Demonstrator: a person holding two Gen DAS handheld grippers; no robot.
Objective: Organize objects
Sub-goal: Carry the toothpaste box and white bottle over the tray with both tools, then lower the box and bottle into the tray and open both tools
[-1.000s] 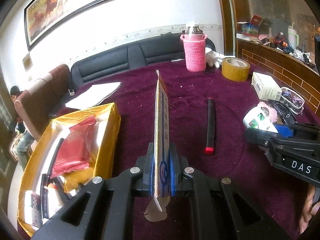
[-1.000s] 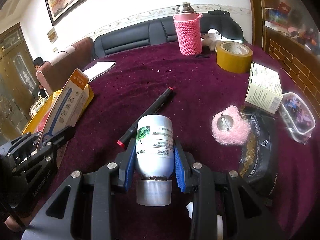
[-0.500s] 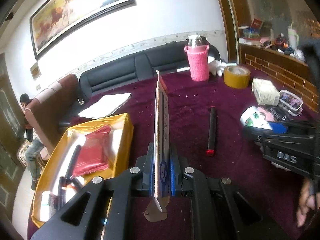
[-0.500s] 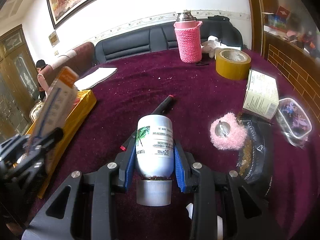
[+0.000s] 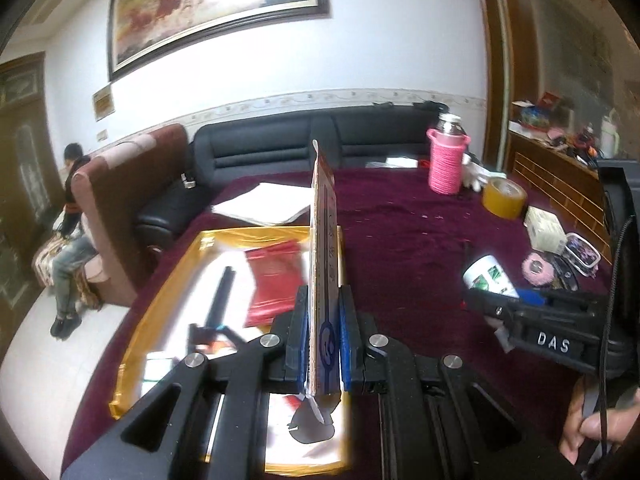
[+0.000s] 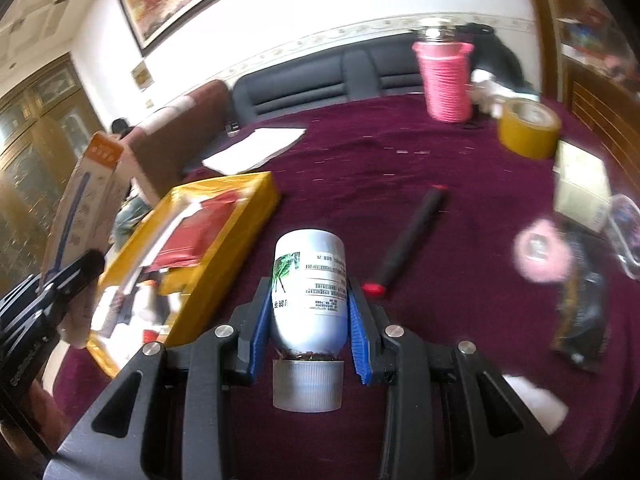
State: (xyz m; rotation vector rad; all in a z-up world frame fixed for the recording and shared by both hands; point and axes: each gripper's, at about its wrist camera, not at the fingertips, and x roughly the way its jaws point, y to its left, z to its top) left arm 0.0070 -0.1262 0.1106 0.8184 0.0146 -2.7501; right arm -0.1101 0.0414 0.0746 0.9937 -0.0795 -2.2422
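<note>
My left gripper (image 5: 323, 344) is shut on a flat orange-and-white carton (image 5: 322, 248), held edge-on above the right side of the yellow tray (image 5: 168, 280). In the right wrist view the same carton (image 6: 86, 208) stands at the far left, over the yellow tray (image 6: 240, 216). A white pill bottle (image 6: 308, 288) with a grey cap toward the camera sits between the blue pads of my right gripper (image 6: 308, 312), which is shut on it. In the left wrist view that bottle (image 5: 490, 278) shows at the right.
The tray holds a red packet (image 5: 276, 280) and a black pen (image 5: 218, 300). On the maroon cloth lie a black marker (image 6: 408, 240), a yellow tape roll (image 6: 528, 128), a pink-sleeved flask (image 6: 444, 80), a white box (image 6: 580, 184), a pink puff (image 6: 540, 250), and papers (image 6: 256, 148).
Both grippers have shifted left toward the yellow tray and risen a little. The carton now hangs over the tray's right side. Both grips are unchanged.
</note>
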